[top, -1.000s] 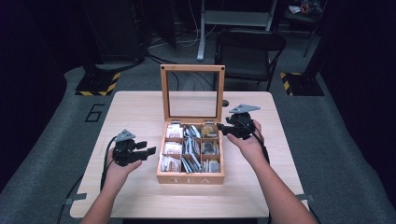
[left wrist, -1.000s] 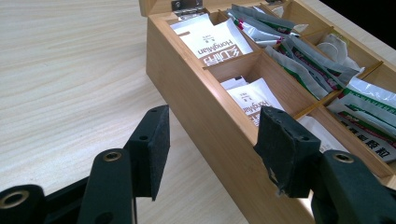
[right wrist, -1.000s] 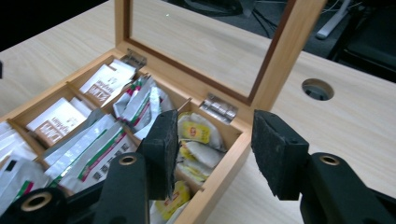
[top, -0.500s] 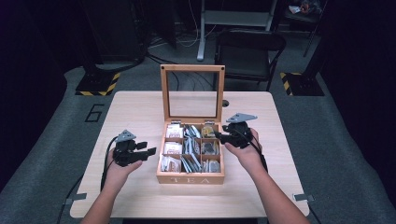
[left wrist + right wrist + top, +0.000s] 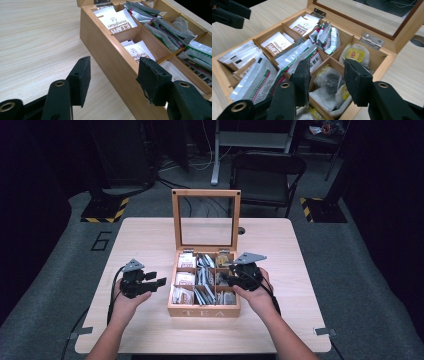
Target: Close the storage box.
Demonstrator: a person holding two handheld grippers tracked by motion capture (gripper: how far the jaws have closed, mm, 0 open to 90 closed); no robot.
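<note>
Reaching for a tea bag (image 5: pixel 329 83) in the middle right compartment of the tea box (image 5: pixel 203 311), we keep the right gripper (image 5: pixel 327 75) half-spread, empty and just narrowing, straddling one bag. The left gripper (image 5: pixel 113 75), part-open, waits at nine o'clock.

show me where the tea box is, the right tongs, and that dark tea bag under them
tea box (image 5: pixel 204 311), high view, on its front wall by the TEA lettering.
right tongs (image 5: pixel 327 75), right gripper view, midway between the two black tips.
dark tea bag (image 5: pixel 329 81), right gripper view, on its dark middle.
</note>
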